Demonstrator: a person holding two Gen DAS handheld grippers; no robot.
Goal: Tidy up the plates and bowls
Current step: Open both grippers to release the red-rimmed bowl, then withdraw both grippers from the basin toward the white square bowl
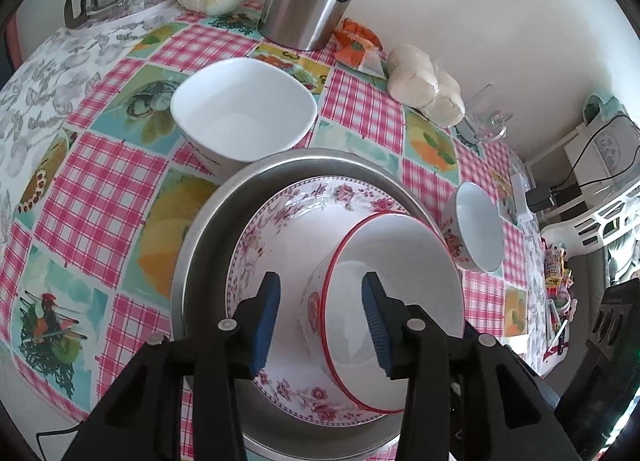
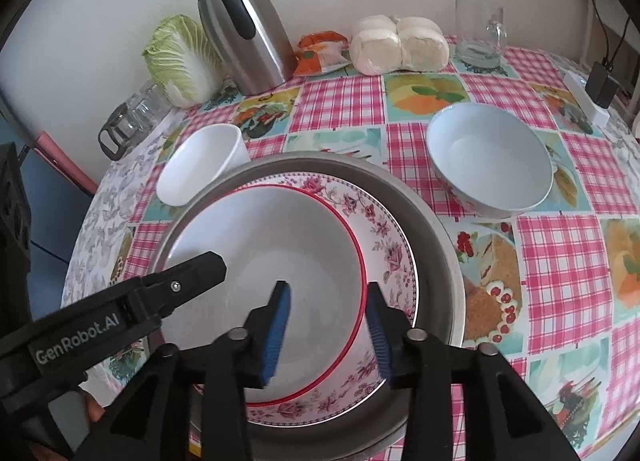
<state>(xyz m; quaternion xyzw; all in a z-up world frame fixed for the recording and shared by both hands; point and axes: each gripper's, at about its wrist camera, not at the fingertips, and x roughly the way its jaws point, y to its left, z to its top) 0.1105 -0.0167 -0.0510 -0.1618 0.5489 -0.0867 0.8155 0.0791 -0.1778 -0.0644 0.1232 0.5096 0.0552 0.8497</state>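
Both tools wide, left gripper point(image 1: 320, 325) and right gripper point(image 2: 328, 333) straddling rim of red-rimmed bowl point(image 2: 272, 281), nested in floral plate point(image 2: 384, 237) on metal tray point(image 2: 440, 245); risk: slip, chipped stack.

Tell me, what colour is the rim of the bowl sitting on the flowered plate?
Red, a thin line round the white bowl; clearest in the right wrist view.

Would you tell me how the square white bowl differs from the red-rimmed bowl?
The square bowl is plain with rounded corners; the red-rimmed bowl is round. The square bowl stands on the tablecloth; the red-rimmed bowl sits nested in the floral plate. Both are white inside and empty.
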